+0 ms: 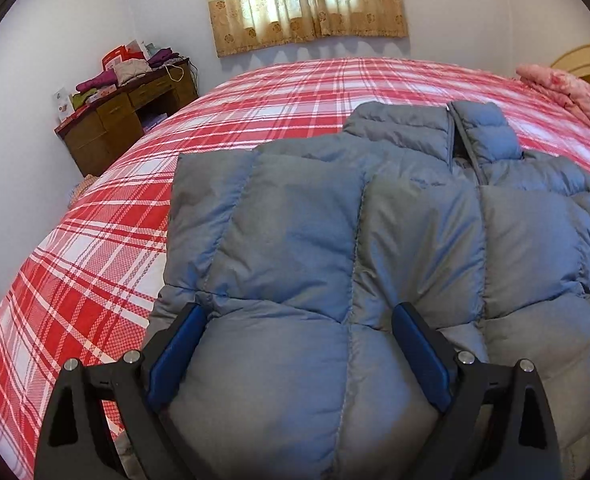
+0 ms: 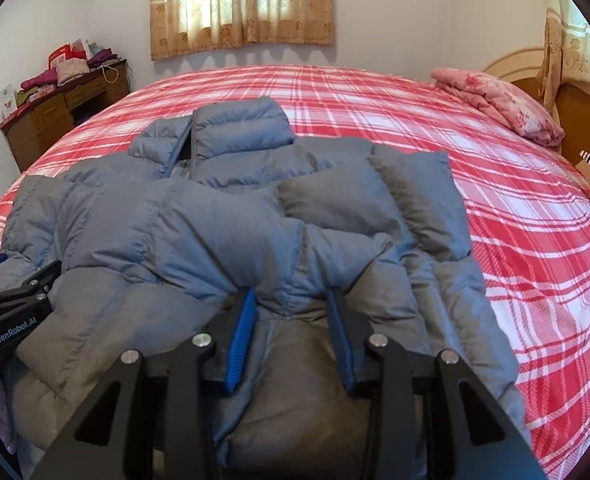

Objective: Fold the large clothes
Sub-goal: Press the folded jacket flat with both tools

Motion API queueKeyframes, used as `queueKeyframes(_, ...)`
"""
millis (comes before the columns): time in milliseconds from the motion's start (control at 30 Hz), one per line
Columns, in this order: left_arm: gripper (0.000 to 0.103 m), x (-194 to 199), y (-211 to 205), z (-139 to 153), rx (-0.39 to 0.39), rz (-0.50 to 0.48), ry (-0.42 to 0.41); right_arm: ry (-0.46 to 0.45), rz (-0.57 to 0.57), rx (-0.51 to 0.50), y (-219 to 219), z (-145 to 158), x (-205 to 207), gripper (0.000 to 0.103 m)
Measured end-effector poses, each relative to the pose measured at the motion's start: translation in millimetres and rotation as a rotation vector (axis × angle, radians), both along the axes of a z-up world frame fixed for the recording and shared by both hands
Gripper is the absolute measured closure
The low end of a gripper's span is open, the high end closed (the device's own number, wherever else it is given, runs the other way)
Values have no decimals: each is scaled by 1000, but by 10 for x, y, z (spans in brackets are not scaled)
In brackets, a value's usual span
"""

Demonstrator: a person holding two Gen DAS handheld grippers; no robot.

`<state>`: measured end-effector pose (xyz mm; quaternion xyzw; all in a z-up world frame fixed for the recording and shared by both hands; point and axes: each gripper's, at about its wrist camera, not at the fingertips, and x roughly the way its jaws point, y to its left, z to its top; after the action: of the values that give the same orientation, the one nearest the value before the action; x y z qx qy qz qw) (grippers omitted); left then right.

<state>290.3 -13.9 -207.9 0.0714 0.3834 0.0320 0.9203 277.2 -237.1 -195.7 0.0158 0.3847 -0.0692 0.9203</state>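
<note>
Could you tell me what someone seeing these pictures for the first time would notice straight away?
A puffy grey-blue quilted down jacket lies spread on a bed under a red-and-white plaid sheet, collar towards the curtained window. The right gripper pinches a bunch of its near edge, while the left gripper straddles a padded section with jaws wide.

Grey-blue jacket on red plaid

The quilted puffer jacket (image 2: 223,220) was grey-blue; the bedsheet (image 2: 515,220) red, pink and white plaid. The folded blanket (image 2: 499,104) was pink floral, the curtain (image 2: 243,8) cream with tan flowered borders, the desk (image 1: 123,120) brown, the gripper pads (image 2: 241,340) blue.
</note>
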Motion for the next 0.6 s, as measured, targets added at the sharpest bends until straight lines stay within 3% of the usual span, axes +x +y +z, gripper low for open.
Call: queueKeyframes(600,6,23,-18,-48,14,1,18,28,-3,-52,60,-81,37,63)
